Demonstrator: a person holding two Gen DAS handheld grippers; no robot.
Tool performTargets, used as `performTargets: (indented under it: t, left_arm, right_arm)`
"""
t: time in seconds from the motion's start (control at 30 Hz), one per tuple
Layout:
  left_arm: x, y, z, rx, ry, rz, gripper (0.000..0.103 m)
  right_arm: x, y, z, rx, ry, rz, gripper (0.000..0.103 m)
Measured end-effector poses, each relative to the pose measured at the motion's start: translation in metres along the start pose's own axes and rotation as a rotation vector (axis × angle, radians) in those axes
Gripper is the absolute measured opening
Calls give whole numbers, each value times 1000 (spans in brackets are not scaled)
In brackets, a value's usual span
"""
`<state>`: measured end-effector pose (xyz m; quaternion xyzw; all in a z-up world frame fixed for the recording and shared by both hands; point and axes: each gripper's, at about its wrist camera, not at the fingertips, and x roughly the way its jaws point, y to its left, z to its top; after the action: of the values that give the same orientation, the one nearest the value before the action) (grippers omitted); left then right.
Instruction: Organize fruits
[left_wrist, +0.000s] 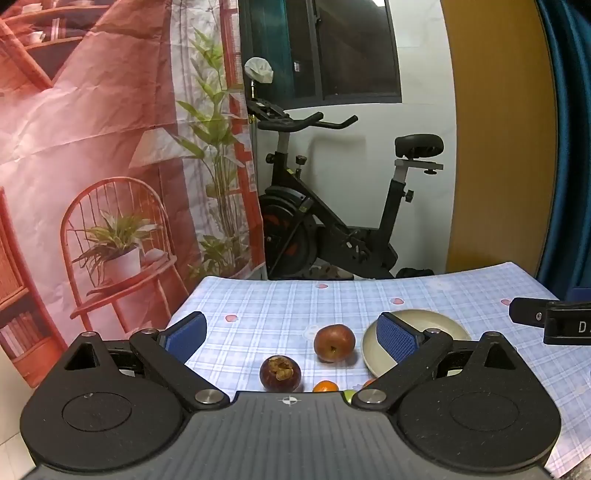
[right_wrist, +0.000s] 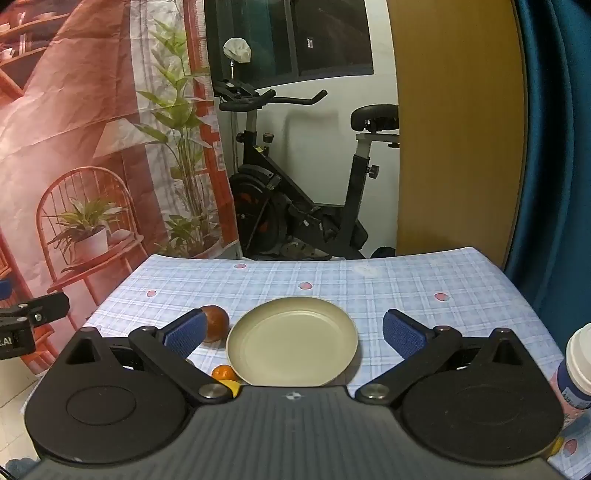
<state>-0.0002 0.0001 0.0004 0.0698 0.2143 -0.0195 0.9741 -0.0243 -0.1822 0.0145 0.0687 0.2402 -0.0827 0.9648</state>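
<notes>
We are holding both grippers tilted down over a table covered by a blue checked cloth (right_wrist: 406, 288), and we are taking the cream plate (right_wrist: 291, 341) as our landmark for everything else.

Our left gripper (left_wrist: 291, 334) is standing with its jaws spread wide, and nothing is sitting between the blue pads (left_wrist: 188, 334); they are gripping nothing. In the left wrist view the plate (left_wrist: 439, 323) is lying partly behind the right-hand pad. Just to the left of the plate a red-brown apple (left_wrist: 334, 342) is resting on the cloth, close to the plate's rim but apart from it. Further left of the plate and nearer to us, a dark purple mangosteen (left_wrist: 280, 373) is sitting with its pale stem end facing up. A small orange fruit (left_wrist: 325, 386) is peeking out at the gripper body's edge, nearer to us than the apple, and a sliver of something green (left_wrist: 348, 395) is showing beside it; we cannot tell what that is.

Our right gripper (right_wrist: 293, 332) is also standing wide open and holding nothing, with the plate lying on the cloth between its pads. The plate is holding no fruit. A white-capped bottle (right_wrist: 576, 365) is standing well to the right of the plate. Beyond the table an exercise bike (right_wrist: 295, 206) is standing.
</notes>
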Motion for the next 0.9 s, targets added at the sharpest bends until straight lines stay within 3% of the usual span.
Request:
performTargets:
  t: [0.9]
  left_arm:
    - [4,2,0,-9,16,3,100]
  right_arm:
    - [0,2,-4,6,4,2,103]
